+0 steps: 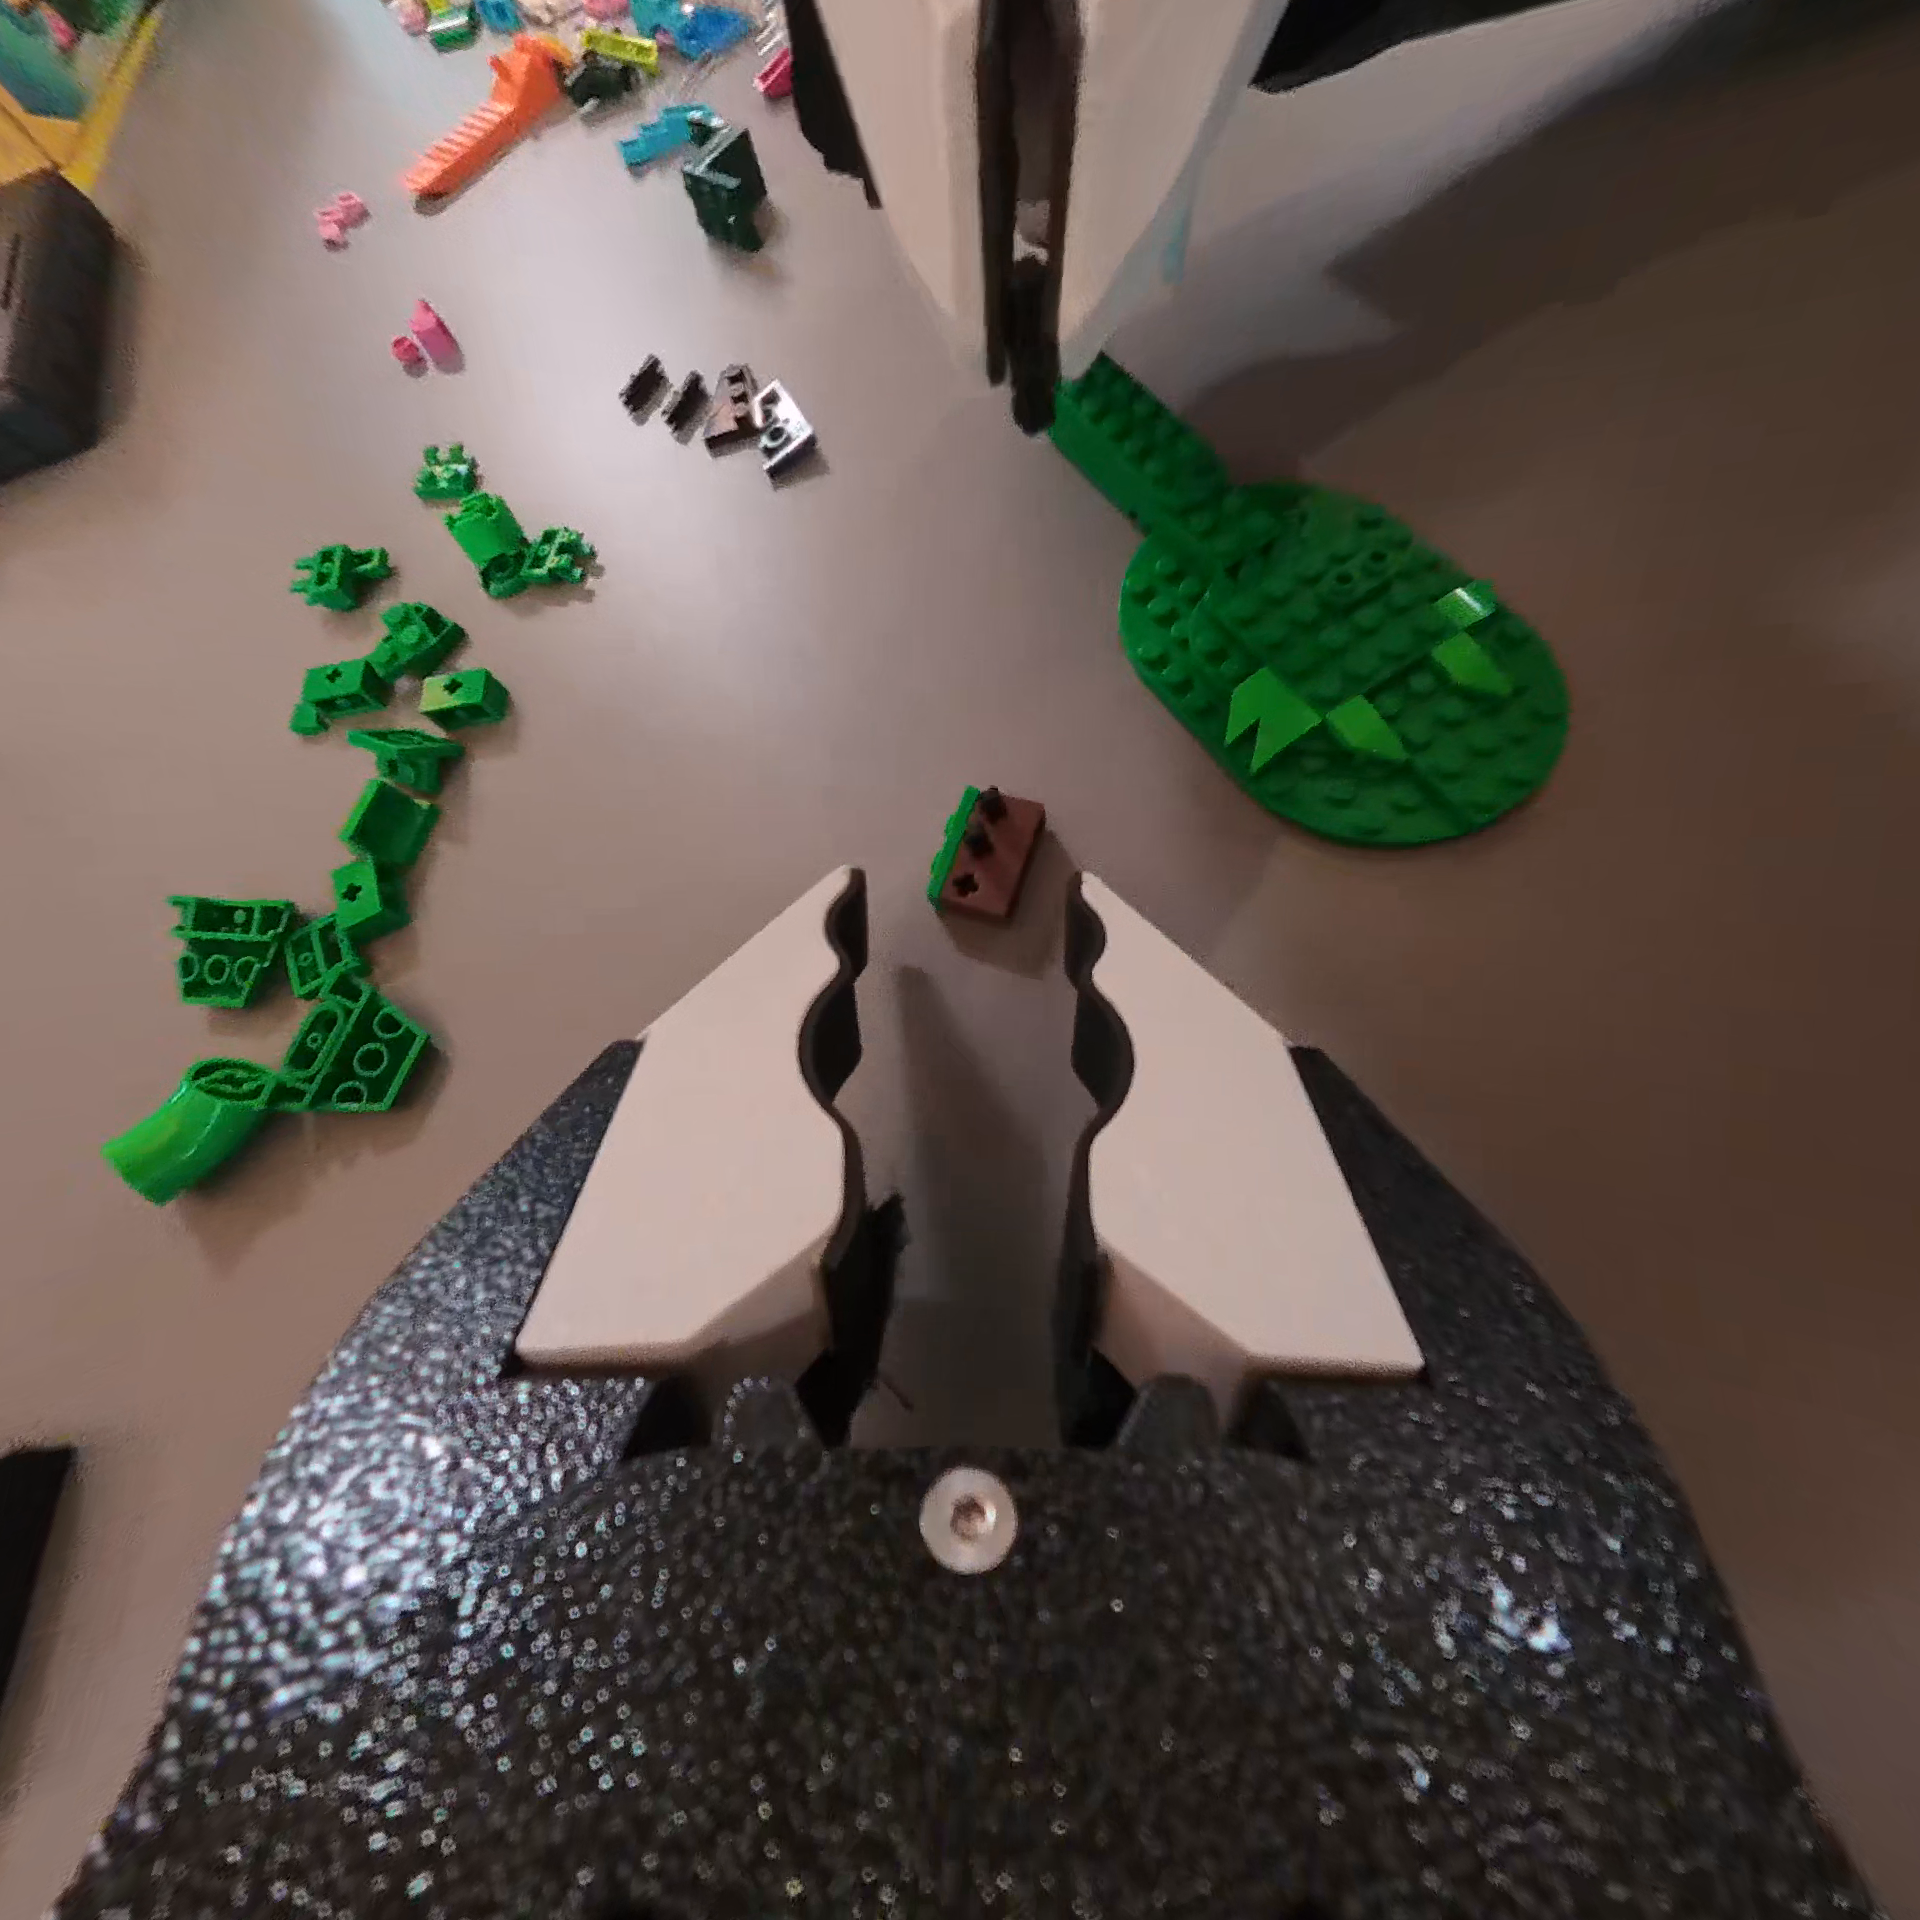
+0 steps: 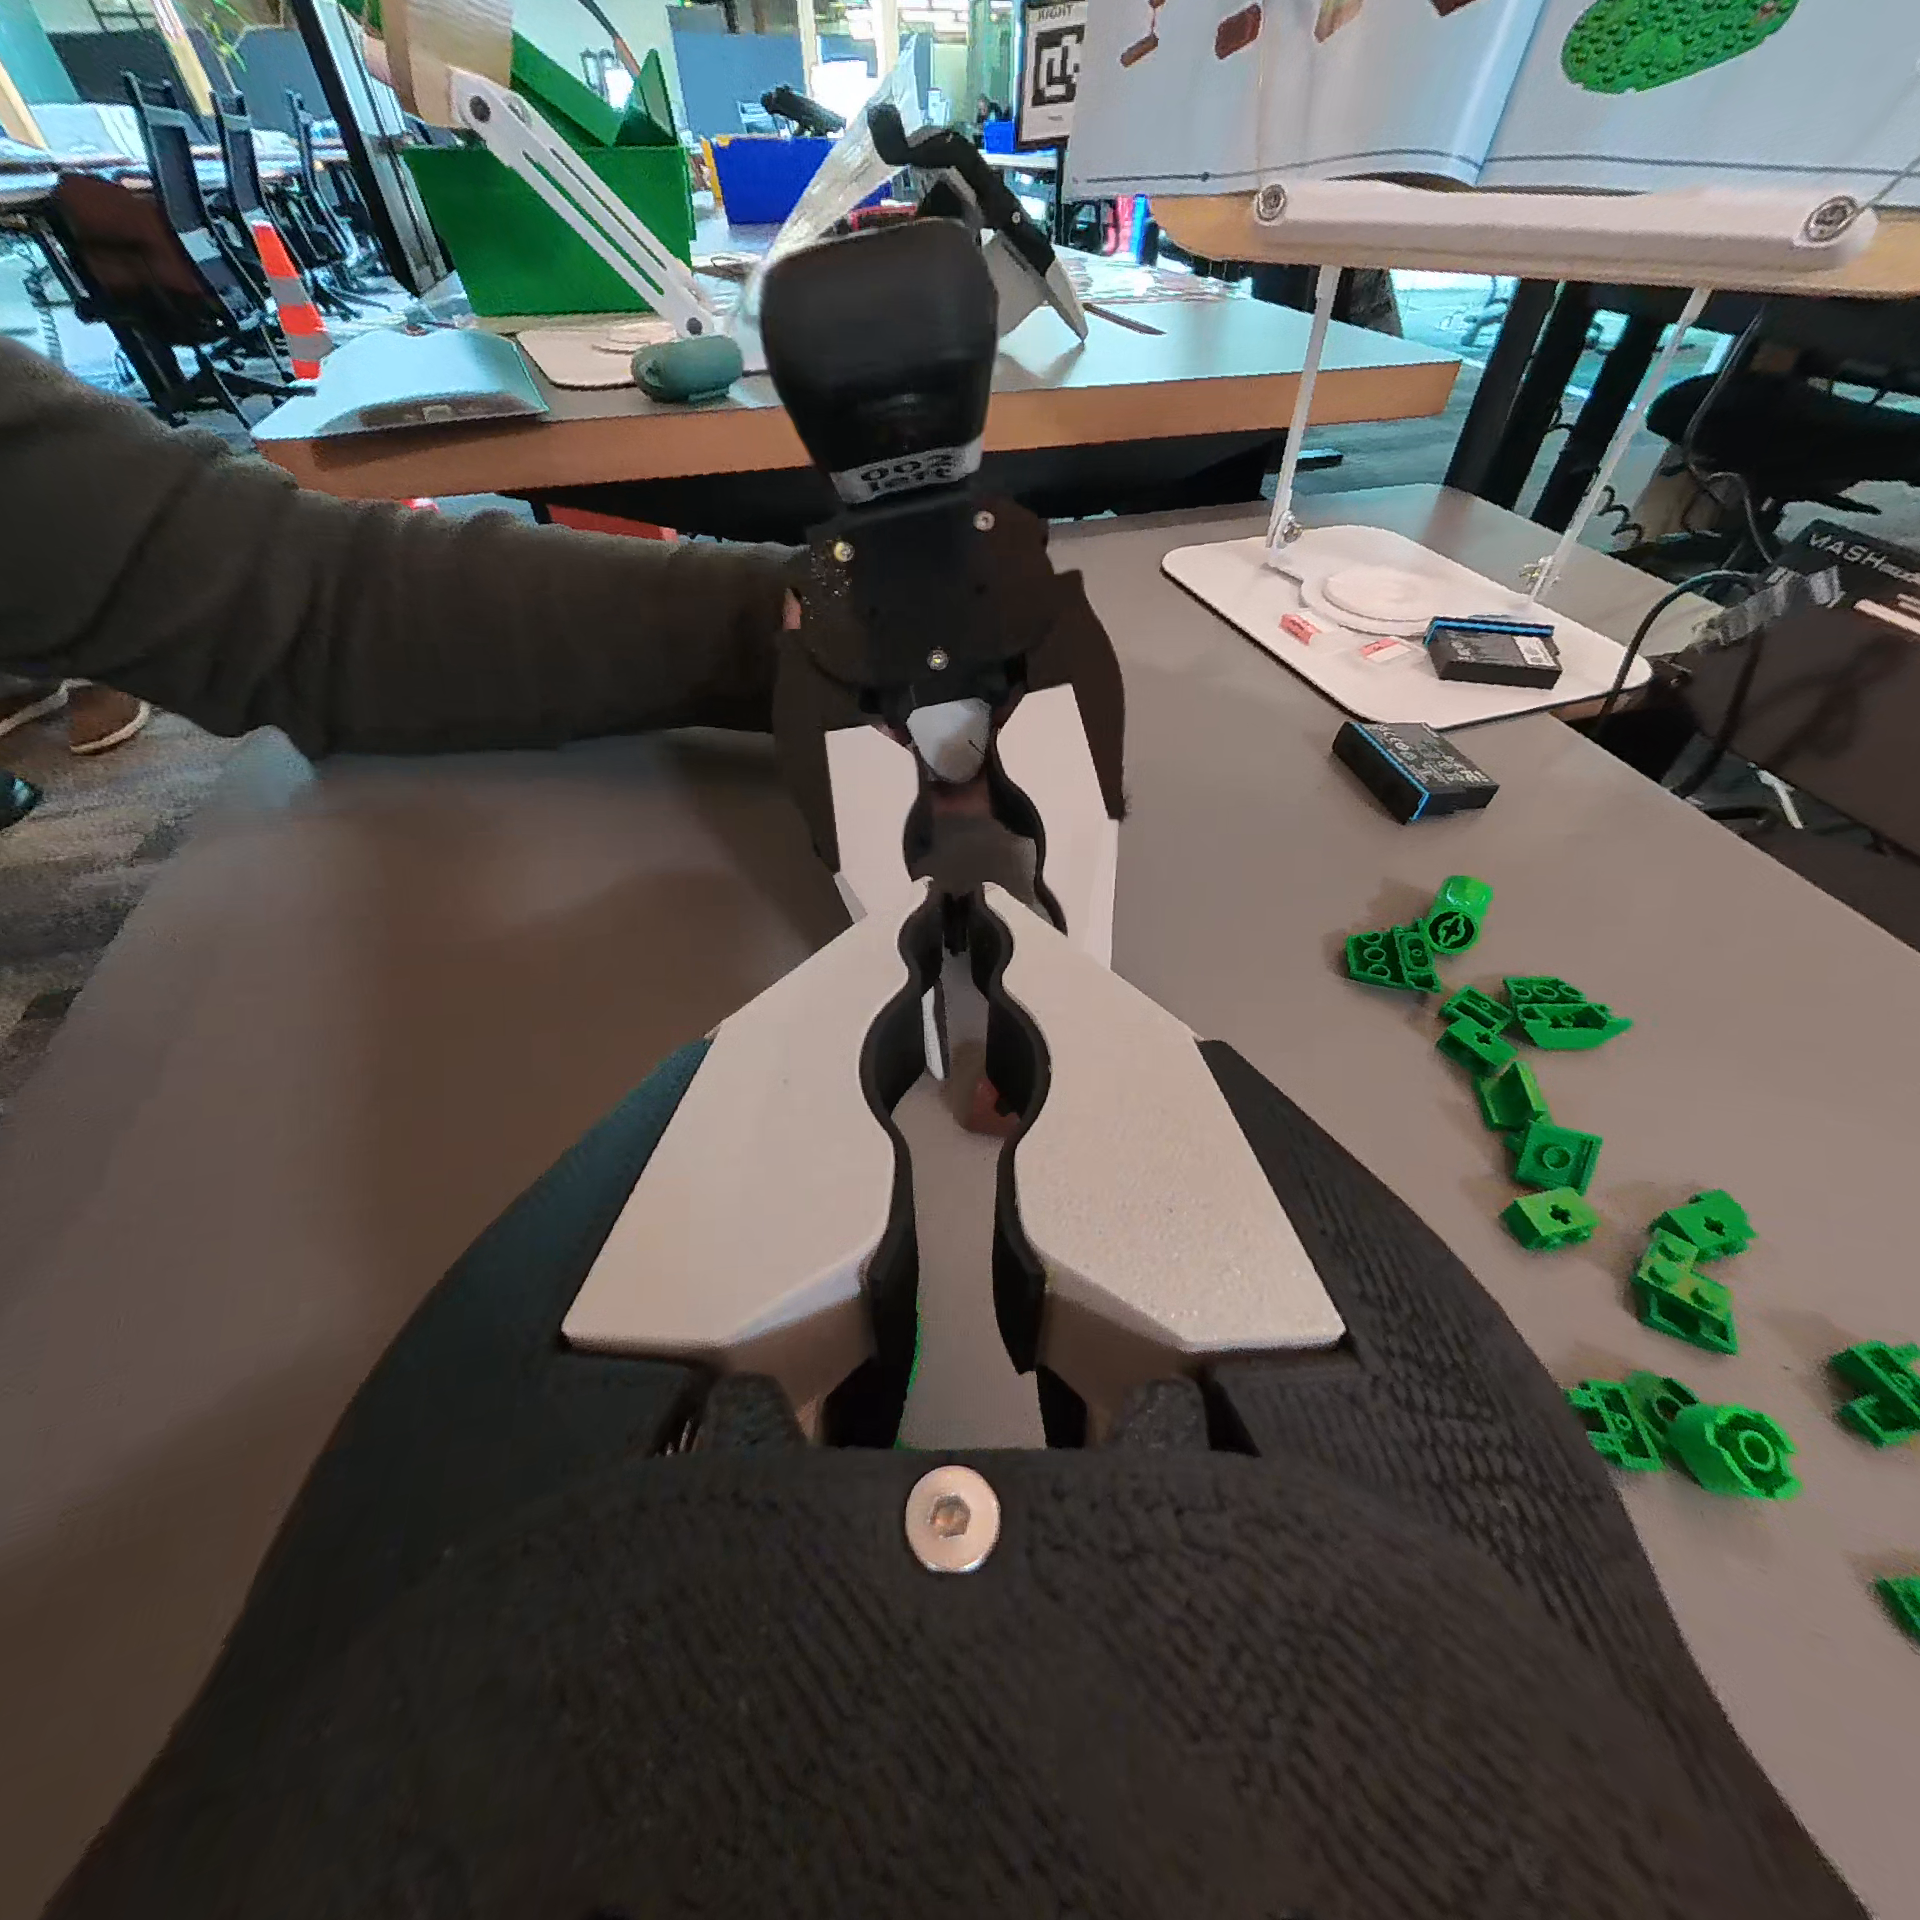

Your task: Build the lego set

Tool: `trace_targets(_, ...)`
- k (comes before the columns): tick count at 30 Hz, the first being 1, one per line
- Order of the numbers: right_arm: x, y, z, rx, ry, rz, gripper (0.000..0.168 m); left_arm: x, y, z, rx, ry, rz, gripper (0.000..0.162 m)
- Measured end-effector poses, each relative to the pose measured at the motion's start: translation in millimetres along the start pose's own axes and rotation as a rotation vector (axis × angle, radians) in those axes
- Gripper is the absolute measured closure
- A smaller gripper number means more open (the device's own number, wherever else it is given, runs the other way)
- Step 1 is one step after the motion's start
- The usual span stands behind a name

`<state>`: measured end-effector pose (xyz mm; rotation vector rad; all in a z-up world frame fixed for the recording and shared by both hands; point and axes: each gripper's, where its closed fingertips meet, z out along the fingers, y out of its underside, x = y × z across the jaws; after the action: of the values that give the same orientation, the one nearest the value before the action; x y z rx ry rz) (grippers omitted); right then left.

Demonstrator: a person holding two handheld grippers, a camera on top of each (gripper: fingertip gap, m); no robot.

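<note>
Left gripper (image 1: 966,904) apart, just short of brown-green piece (image 1: 985,854) on table (image 1: 727,644). Right gripper (image 2: 956,899) tips together, pressing green base (image 1: 1340,665).

Green base plate (image 1: 1351,675): I see its far end hidden behind the right gripper (image 1: 1023,405).
Far coloured pieces (image 1: 582,52): blurred, cut off by the edge.

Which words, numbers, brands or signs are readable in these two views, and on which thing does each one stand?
I do not quote writing; these things bear it:
White label on the black camera housing: readable.
Square marker sign: partly readable.
Black box on the table: too small.
Black box on the white tray: too small.
Black case: cut off.
Left wrist view: none.
</note>
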<state>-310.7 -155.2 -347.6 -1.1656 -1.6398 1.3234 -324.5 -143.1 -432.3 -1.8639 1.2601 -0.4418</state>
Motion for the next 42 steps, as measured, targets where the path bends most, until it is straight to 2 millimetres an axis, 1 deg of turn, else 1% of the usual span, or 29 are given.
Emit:
trace_targets(2,0.8,0.8,0.7,-0.001,-0.002,0.020,0.166,0.1,0.3,1.8,-0.008,0.025,0.001,0.130)
trace_targets(4,0.6,1.5,1.8,0.001,-0.007,0.041,0.166,7.0,2.1,3.3,-0.031,0.079,-0.010,0.147)
trace_targets(6,0.3,3.9,3.5,-0.010,-0.010,0.059,0.166,8.2,1.9,4.0,-0.034,0.071,-0.022,0.148)
trace_targets(9,-1.7,10.5,6.1,-0.051,-0.021,0.071,0.166,4.8,1.7,3.0,-0.037,-0.007,-0.017,0.148)
trace_targets(13,-0.8,18.2,10.5,-0.096,-0.029,0.070,0.166,6.6,2.1,2.8,-0.052,-0.033,-0.006,0.148)
trace_targets(17,0.6,7.4,13.1,-0.049,-0.023,0.070,0.166,10.0,1.4,4.1,-0.050,-0.008,-0.048,0.148)
trace_targets(21,0.9,7.4,16.3,-0.056,-0.013,0.055,0.166,8.4,1.3,1.3,-0.078,-0.025,-0.017,0.148)
trace_targets(24,-0.2,5.6,18.5,-0.046,-0.024,0.070,0.166,9.1,-13.2,-7.2,-0.038,-0.014,-0.040,0.148)
trace_targets(28,-0.6,-9.7,16.6,-0.023,-0.035,0.102,0.166,8.1,-34.1,-24.6,0.028,-0.001,-0.109,0.148)
trace_targets(33,-0.3,-22.2,15.0,-0.098,-0.055,0.095,0.166,6.3,-56.5,-42.3,0.076,-0.010,-0.180,0.148)
trace_targets(37,0.9,-25.4,15.8,-0.154,-0.068,0.073,0.166,5.8,-66.1,-51.6,0.078,-0.024,-0.223,0.148)
trace_targets(42,-3.6,-29.7,18.6,-0.188,-0.097,0.060,0.166,6.4,-72.9,-61.0,0.086,-0.033,-0.221,0.148)
